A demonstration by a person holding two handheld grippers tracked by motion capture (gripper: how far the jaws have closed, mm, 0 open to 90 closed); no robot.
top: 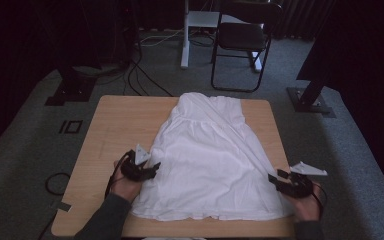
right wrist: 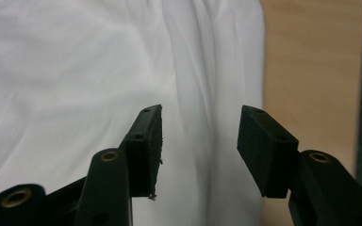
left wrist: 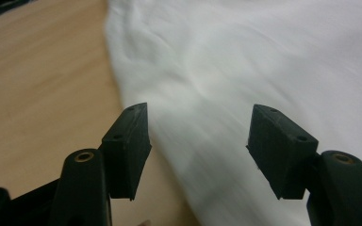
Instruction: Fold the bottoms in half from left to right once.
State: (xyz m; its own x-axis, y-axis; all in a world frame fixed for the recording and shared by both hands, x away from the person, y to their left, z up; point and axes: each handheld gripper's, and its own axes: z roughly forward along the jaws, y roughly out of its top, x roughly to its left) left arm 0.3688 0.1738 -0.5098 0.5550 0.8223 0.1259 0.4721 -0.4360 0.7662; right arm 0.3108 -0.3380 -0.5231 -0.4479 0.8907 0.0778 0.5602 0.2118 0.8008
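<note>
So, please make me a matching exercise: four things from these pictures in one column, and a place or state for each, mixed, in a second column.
Things:
1. white garment
2. left tongs
3. right tongs
4. black chair

Places or states:
A. on the grey floor beyond the table
B. open, at the cloth's right edge
C. spread flat over the wooden top
D. open, at the cloth's left edge

Pairs: 1-C, 2-D, 3-B, 4-A
</note>
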